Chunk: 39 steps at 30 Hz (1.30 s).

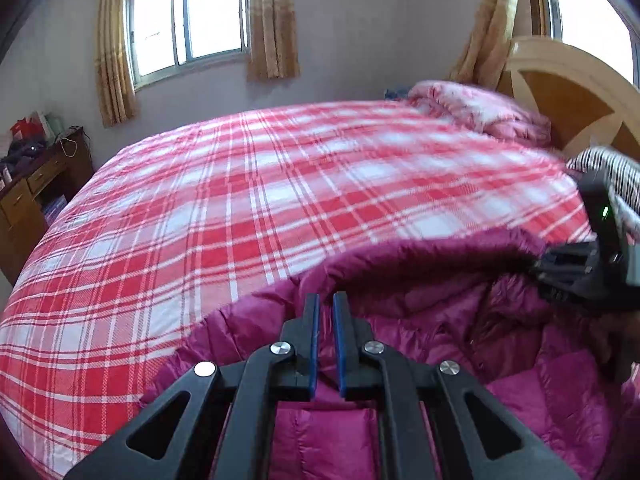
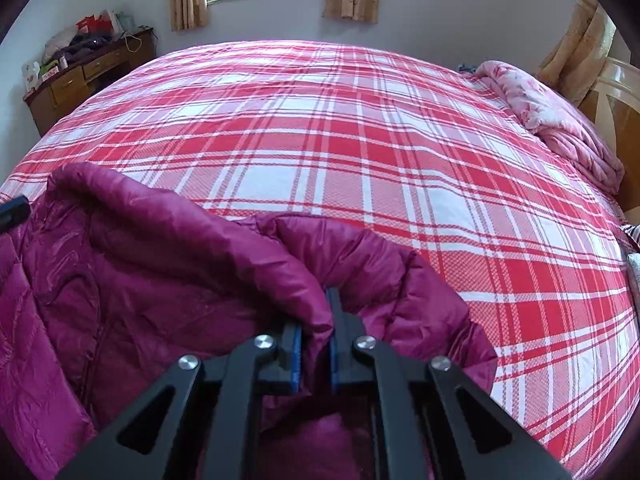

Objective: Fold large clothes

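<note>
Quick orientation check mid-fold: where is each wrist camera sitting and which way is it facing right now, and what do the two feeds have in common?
Left wrist: sits on the left gripper, looks down its shut fingers over the magenta puffer jacket to the plaid bed; the right gripper and a striped sleeve show at right.
Right wrist: sits on the right gripper, shut on a jacket fold, facing the same bed; the left gripper's tip shows at left.
Shared: jacket, bed, window, wooden desk, pink quilt.
</note>
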### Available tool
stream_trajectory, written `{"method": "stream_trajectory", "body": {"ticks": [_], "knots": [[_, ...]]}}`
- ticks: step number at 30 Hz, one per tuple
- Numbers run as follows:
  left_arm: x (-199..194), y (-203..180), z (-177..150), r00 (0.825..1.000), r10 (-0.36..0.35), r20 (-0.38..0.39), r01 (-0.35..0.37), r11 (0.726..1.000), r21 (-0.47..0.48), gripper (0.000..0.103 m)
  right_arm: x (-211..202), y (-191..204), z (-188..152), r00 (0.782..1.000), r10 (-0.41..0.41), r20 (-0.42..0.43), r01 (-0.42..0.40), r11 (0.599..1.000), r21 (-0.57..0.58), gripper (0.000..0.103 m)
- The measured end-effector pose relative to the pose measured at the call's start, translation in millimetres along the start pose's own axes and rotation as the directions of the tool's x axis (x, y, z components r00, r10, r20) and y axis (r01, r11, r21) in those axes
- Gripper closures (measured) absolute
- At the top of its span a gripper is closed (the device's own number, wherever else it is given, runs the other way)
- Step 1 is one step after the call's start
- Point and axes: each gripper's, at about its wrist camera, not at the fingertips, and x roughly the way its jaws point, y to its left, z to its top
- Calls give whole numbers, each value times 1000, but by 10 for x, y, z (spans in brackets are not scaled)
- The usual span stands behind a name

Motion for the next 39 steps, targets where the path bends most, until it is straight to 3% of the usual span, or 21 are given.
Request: {"method": "stream_trajectory", "body": {"ticks": [2, 4, 5, 6, 8, 9, 13, 18, 20, 22, 25, 30, 32, 36, 39], "knots": [[-83, 27, 160, 998, 14, 61, -12, 1000, -28, 95, 30, -18, -25, 1000, 7, 8, -7, 1000, 6, 92], [51, -13, 334, 997, 55, 45, -54, 998, -26, 92, 31, -14, -53, 1000, 7, 24, -8, 1000, 7, 92], [151, -19, 394, 998, 64, 26, -64, 997, -35, 83, 31, -9, -67, 999, 7, 34, -8, 1000, 6, 92], [271, -25, 446, 997, 75, 5, -74, 996, -56, 64, 33, -6, -79, 999, 9, 40, -9, 1000, 4, 92], [471, -6, 511, 997, 76, -15, -77, 990, -121, 36, 34, -25, -93, 999, 21, 48, -21, 1000, 9, 92], [553, -9, 532, 999, 47, -18, -49, 988, -144, 34, 35, -40, -99, 998, 31, 50, -31, 999, 15, 92], [702, -143, 411, 997, -30, -69, 18, 986, -168, 34, 49, -123, -109, 995, 79, 56, -82, 995, 54, 92], [925, -191, -6, 979, 4, -203, -31, 991, -129, 34, -115, -149, -126, 990, 95, 105, -103, 992, 72, 87], [941, -180, -115, 978, 0, -208, -28, 991, -127, 34, -266, -163, -136, 987, 73, 146, -86, 992, 88, 65], [906, -185, -136, 981, -2, -192, -21, 992, -123, 34, -456, -174, -116, 978, 43, 203, -66, 992, 107, 56], [902, -217, -115, 983, -1, -185, -22, 993, -118, 34, -681, -82, 22, 964, -9, 267, -27, 991, 131, 54], [927, -260, -168, 984, 21, -175, -39, 994, -98, 33, -783, 287, 374, 954, 26, 299, -54, 995, 87, 53], [934, -269, -190, 985, 22, -169, -40, 994, -98, 33, -671, 376, 430, 962, 30, 272, -51, 996, 74, 53], [958, -263, -212, 986, 16, -166, -33, 994, -103, 30, -102, 393, 340, 992, 97, 82, -104, 991, 85, 53], [993, -260, -225, 985, 9, -170, -27, 994, -108, 26, 89, 314, 176, 992, 113, 57, -118, 988, 100, 53]]}}
